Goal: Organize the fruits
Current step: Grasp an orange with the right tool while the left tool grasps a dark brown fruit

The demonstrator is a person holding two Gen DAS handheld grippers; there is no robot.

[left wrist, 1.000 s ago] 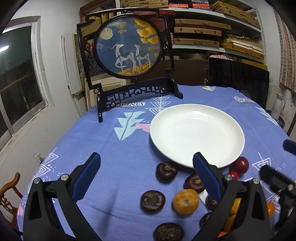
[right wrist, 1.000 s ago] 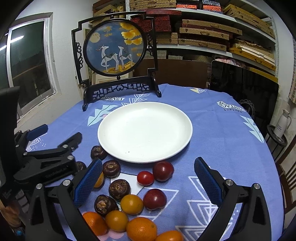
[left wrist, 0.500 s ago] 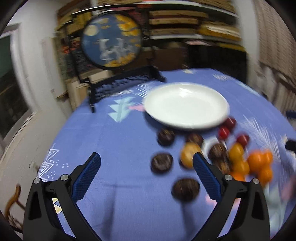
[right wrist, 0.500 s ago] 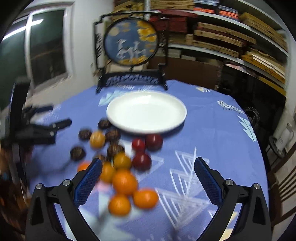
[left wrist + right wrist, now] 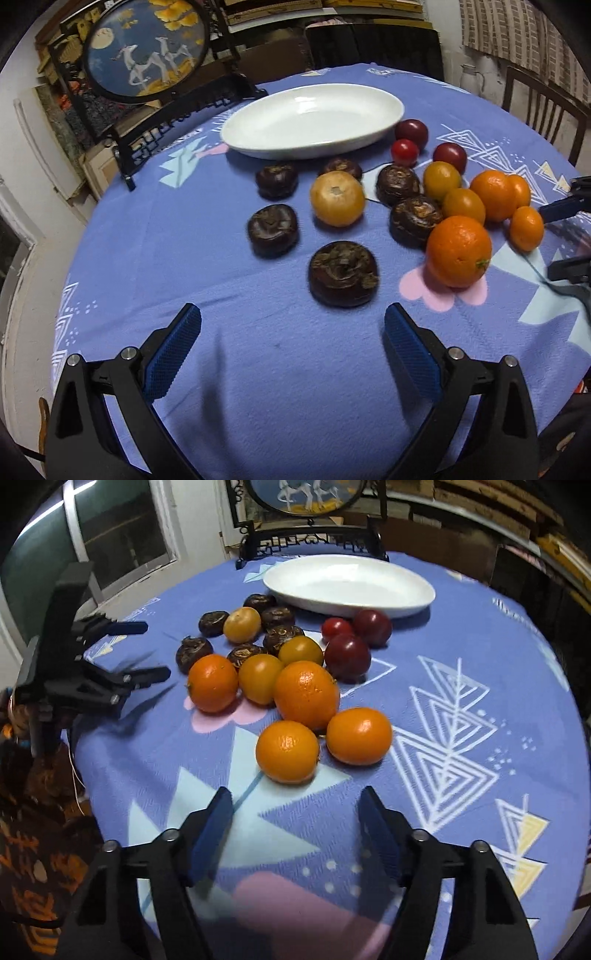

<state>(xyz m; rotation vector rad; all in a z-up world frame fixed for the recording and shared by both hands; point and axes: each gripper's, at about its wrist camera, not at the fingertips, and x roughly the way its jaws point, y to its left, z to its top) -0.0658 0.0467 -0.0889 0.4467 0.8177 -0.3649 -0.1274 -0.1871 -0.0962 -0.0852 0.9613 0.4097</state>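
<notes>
Right wrist view: plate empty, all fruit loose on table; right gripper closing on nothing; left gripper spread, empty.

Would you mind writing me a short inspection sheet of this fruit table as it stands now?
Surface: round table under a blue patterned tablecloth, flat.
Job's things: white plate holds nothing; orange fruits, yellow fruits, dark red fruits and dark brown fruits lie mixed on the cloth in front of it.
Clutter: nothing seen.
Grippers: left gripper open, nothing between its jaws, just short of the nearest brown fruit; right gripper closing, nothing between its jaws, just short of the nearest orange fruit.
Cables: thin cord hanging at the table's edge.
Surroundings: round deer screen behind the plate, shelves, window.
</notes>
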